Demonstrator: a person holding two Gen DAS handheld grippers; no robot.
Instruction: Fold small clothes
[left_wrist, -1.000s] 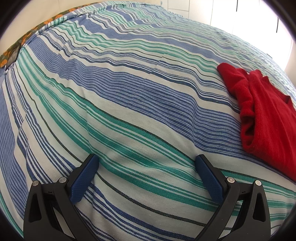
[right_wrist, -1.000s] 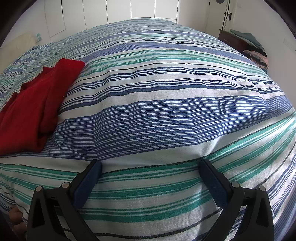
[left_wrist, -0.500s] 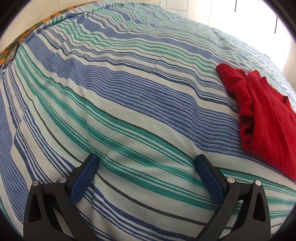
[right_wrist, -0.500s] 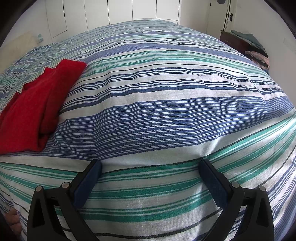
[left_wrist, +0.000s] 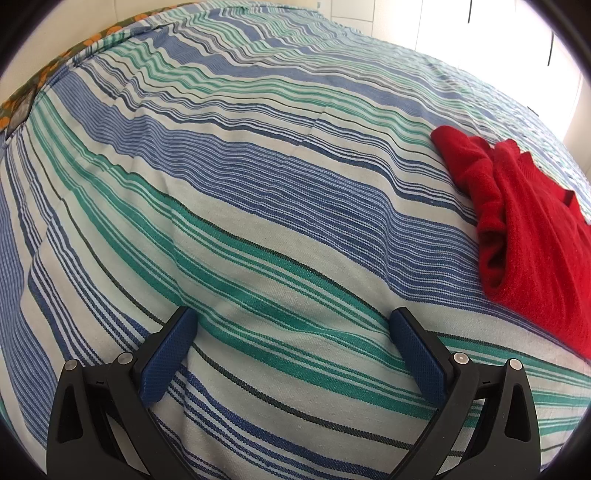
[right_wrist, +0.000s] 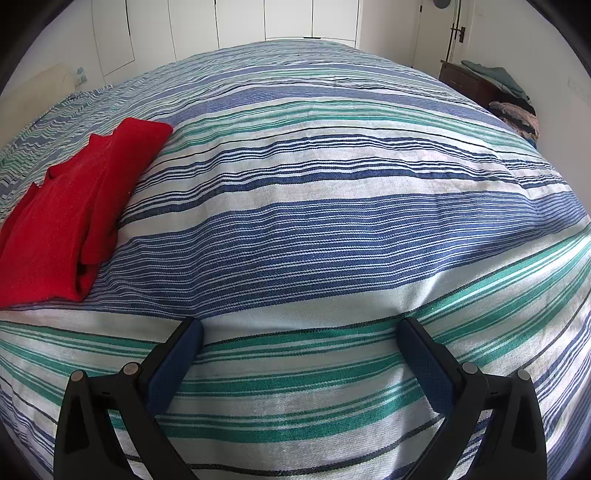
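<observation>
Both grippers hang over a big bed with nothing in them. On the left gripper, the two black arms with blue bumpy pads are spread wide apart, and only the striped bed cover shows between them. That cover is woven cloth with blue, green, white and thin black stripes. The right gripper looks just the same: its dark blue pads are wide apart and hold nothing.

A small red fuzzy piece of clothing lies on the cover. It is folded over on itself, with soft bumps and creases along one edge. In the left wrist view it sits to the right, well apart from the pads. In the right wrist view the same red clothing sits to the left, also well apart from the pads.

At the far left corner of the left wrist view, a green cloth with orange spots peeks out past the cover's edge. White cupboard doors stand behind the bed. A dark wooden table with a pile of clothes is at the far right.
</observation>
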